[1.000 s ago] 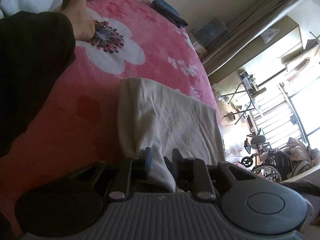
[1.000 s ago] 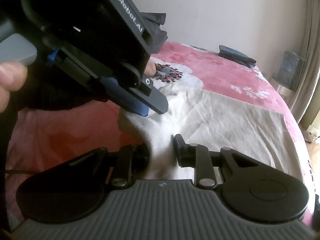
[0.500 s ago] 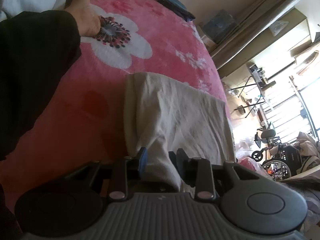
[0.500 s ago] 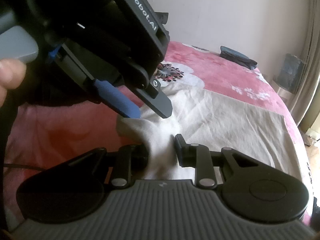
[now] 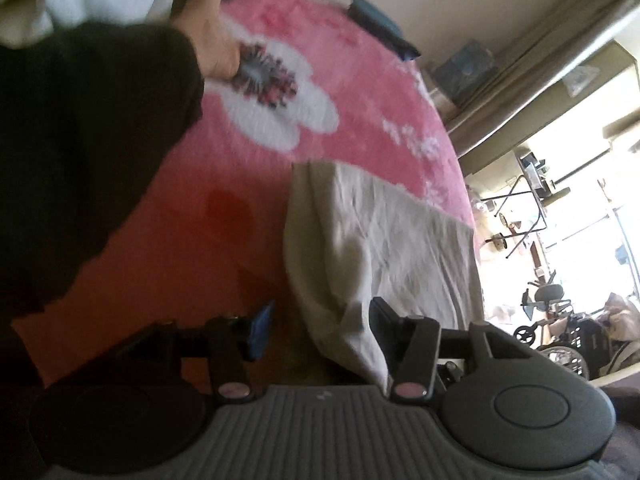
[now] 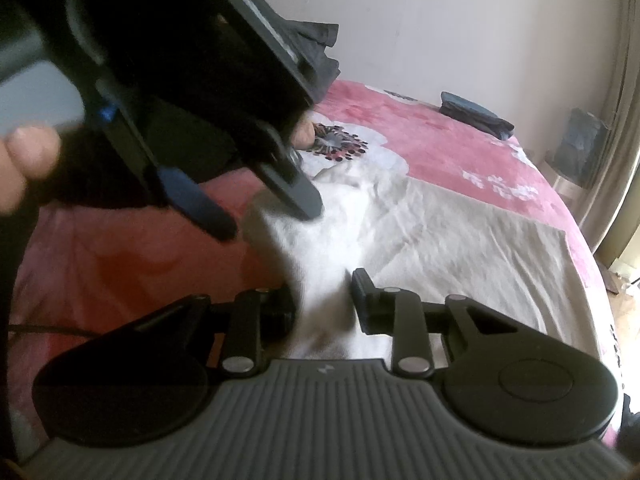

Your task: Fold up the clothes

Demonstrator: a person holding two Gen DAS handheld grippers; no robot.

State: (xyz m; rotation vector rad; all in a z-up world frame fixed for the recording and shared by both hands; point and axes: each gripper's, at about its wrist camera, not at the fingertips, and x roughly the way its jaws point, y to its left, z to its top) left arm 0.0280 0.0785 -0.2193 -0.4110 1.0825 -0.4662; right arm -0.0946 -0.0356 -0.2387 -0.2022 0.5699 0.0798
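A beige garment (image 5: 384,232) lies spread on the pink floral blanket (image 5: 340,80). In the left wrist view my left gripper (image 5: 320,324) hangs over its near corner. Its jaws are opening: the cloth's edge droops between them, close to the right finger, and neither pad presses on it. The right wrist view shows that left gripper (image 6: 256,208) from the side, fingers apart just above the garment (image 6: 460,240). My right gripper (image 6: 322,300) is shut on a bunched fold of the garment's near edge.
A person's dark trouser leg (image 5: 80,140) and bare foot (image 5: 216,48) rest on the blanket at the left. Folded dark blue clothes (image 6: 476,114) lie at the bed's far end. A curtain (image 6: 624,120) hangs on the right, and a wheelchair (image 5: 560,328) stands beyond the bed.
The left gripper's jaws have spread apart and let go of the fold they pinched; the cloth has slumped. The right gripper keeps its grip and has not moved.
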